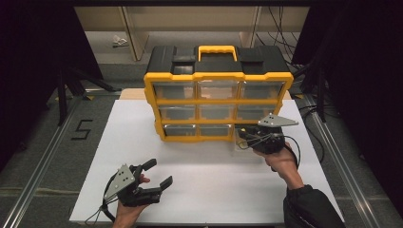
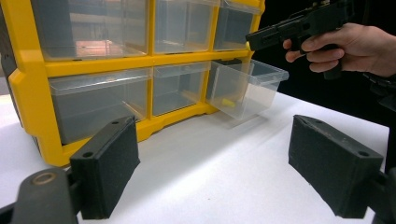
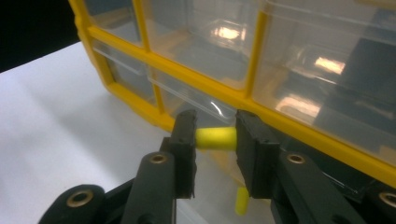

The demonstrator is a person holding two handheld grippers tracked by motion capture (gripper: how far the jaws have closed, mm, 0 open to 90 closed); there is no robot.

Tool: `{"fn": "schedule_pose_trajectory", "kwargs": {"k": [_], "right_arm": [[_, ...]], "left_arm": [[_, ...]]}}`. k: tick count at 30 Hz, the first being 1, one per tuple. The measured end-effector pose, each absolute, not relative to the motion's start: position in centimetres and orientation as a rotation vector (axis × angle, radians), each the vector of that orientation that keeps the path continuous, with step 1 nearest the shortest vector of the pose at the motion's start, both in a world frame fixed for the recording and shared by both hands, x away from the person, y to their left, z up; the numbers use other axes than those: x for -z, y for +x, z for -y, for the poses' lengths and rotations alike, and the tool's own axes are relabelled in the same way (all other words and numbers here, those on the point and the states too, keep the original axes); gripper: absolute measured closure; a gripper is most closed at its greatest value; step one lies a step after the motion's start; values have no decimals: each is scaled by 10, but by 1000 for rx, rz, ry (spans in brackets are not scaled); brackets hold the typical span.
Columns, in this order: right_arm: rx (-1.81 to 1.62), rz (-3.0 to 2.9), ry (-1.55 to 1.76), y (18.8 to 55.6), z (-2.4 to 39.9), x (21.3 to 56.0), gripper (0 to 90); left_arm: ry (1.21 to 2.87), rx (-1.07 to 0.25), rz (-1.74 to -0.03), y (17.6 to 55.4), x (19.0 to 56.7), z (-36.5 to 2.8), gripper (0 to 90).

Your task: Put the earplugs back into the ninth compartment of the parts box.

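Observation:
A small yellow cylinder [image 3: 215,138] is pinched crosswise between the pads of my right gripper [image 3: 215,130], which is shut on it. It hovers over a clear drawer [image 2: 247,88] pulled out of the bottom right slot of the yellow organizer [image 1: 218,102]. A second yellow cylinder [image 3: 242,200] lies in that drawer, also seen as a yellow piece [image 2: 228,103] on its floor. In the high view the right gripper [image 1: 243,135] sits at the organizer's lower right corner. My left gripper [image 1: 160,173] rests low over the white table near the front left, jaws wide open and empty [image 2: 212,163].
The organizer has a black top with a yellow handle [image 1: 217,51] and stands at the back of the white tabletop [image 1: 142,142]. Its other clear drawers are pushed in. Dark floor and metal rails [image 1: 43,156] flank the table.

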State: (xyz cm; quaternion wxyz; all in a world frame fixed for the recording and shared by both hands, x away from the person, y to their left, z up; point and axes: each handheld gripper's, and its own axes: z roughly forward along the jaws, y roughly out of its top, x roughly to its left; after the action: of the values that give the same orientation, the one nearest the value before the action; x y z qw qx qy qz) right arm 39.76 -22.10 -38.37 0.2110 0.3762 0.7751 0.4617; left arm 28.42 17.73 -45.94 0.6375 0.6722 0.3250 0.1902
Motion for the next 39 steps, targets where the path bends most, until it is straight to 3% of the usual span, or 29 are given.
{"fn": "schedule_pose_trajectory", "kwargs": {"k": [11, 26, 39], "right_arm": [[-1243, -2153, 1137, 403, 225, 390, 671], [-1295, -2143, 1137, 398, 221, 380, 428], [-1381, -2144, 1032, 382, 205, 368, 345]], "left_arm": [[1534, -434, -743, 285, 460, -177, 156], [1532, -434, -744, 285, 459, -177, 156], [1534, -430, -742, 285, 460, -177, 156]]}}
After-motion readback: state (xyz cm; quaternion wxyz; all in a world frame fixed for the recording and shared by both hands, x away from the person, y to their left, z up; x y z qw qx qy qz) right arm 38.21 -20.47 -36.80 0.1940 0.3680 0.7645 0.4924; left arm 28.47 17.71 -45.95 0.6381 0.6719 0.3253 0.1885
